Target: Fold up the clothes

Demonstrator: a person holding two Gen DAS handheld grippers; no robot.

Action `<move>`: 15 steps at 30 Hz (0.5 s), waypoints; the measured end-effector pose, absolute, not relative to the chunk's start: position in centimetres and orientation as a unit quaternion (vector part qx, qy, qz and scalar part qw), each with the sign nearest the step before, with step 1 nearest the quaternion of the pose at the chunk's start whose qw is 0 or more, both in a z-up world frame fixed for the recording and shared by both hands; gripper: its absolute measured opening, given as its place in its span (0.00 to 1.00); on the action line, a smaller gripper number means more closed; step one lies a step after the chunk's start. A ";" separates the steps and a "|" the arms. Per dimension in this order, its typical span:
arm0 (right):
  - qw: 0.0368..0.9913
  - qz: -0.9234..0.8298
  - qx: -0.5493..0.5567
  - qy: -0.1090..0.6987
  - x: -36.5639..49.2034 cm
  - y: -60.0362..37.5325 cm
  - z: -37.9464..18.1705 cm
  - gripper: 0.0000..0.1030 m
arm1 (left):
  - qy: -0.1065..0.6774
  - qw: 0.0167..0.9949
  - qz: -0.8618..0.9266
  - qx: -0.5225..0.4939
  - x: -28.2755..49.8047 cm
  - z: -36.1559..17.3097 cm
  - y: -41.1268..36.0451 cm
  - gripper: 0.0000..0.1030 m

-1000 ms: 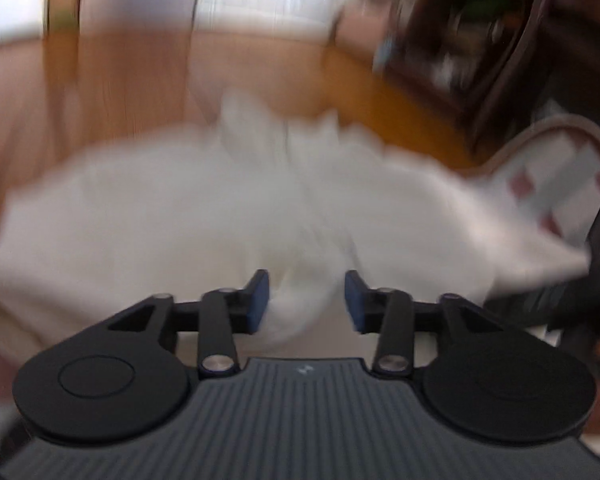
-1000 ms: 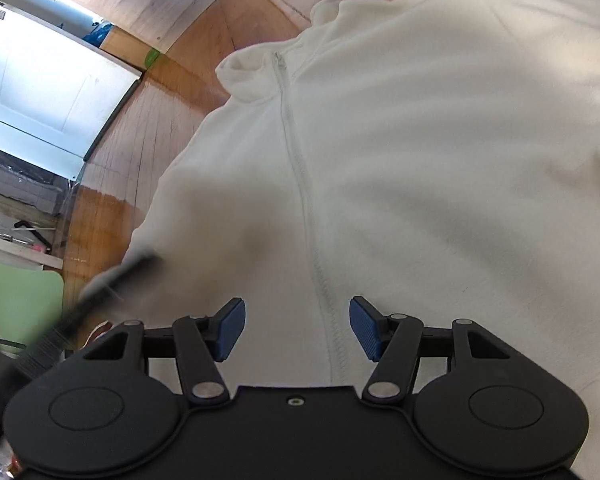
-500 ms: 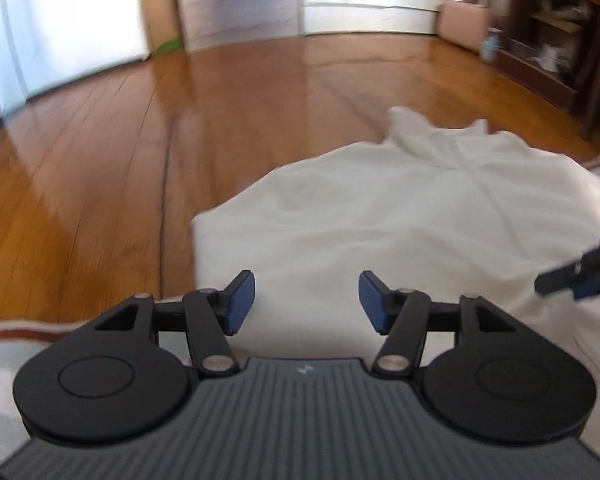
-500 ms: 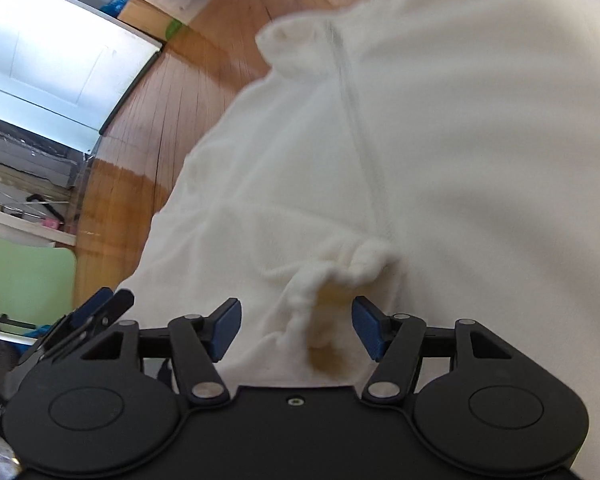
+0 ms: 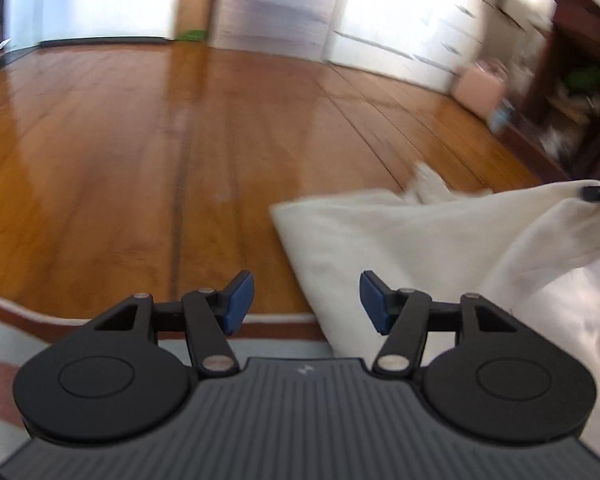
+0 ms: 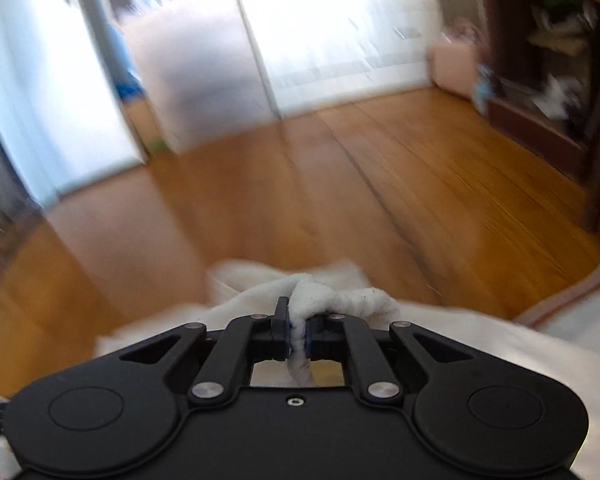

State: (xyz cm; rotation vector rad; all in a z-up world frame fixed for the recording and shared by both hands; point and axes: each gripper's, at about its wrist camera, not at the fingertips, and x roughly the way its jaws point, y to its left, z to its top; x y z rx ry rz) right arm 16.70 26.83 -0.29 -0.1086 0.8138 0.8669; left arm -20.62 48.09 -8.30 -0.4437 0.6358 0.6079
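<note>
Left wrist view gets the white fleece [image 5: 440, 248] spread over the wood floor [image 5: 140, 160] and rug edge; left claw [image 5: 306, 302] is opening, nothing between. Right wrist view shows only the right claw [image 6: 298, 330] pinched tight on a bunched fold.

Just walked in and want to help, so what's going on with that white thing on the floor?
A person with two handheld grippers is folding a white fleece on the wood floor. The right gripper is shut on a bunched fold and lifts it. The left gripper is empty, its jaws opening beside the fleece's edge.
</note>
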 end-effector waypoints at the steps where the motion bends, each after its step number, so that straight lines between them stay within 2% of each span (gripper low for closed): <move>1: 0.822 0.395 -0.067 0.405 17.3 26.7 -2.0 0.09 | 0.322 0.883 0.271 -0.207 -19.6 -9.0 47.6 0.59; 4: 0.815 0.379 -0.093 0.428 17.5 26.1 -5.1 0.09 | 0.369 0.885 0.228 -0.172 -17.1 -10.9 45.3 0.60; 7: 0.813 0.383 -0.063 0.435 17.9 25.7 -5.9 0.09 | 0.409 0.881 0.217 -0.102 -15.0 -12.4 42.7 0.70; 10: 0.810 0.399 -0.047 0.427 18.1 25.4 -4.6 0.09 | 0.430 0.864 0.252 -0.074 -14.3 -13.6 42.5 0.68; 12: 0.809 0.411 -0.042 0.418 18.2 25.4 -3.4 0.09 | 0.429 0.860 0.256 -0.108 -14.6 -13.5 43.4 0.48; 14: 0.808 0.421 -0.030 0.411 18.4 25.2 -2.5 0.09 | 0.422 0.860 0.265 -0.110 -14.8 -12.8 43.7 0.33; 15: 0.810 0.420 -0.023 0.409 18.6 24.9 -2.3 0.09 | 0.425 0.857 0.275 -0.098 -15.1 -12.7 43.6 0.32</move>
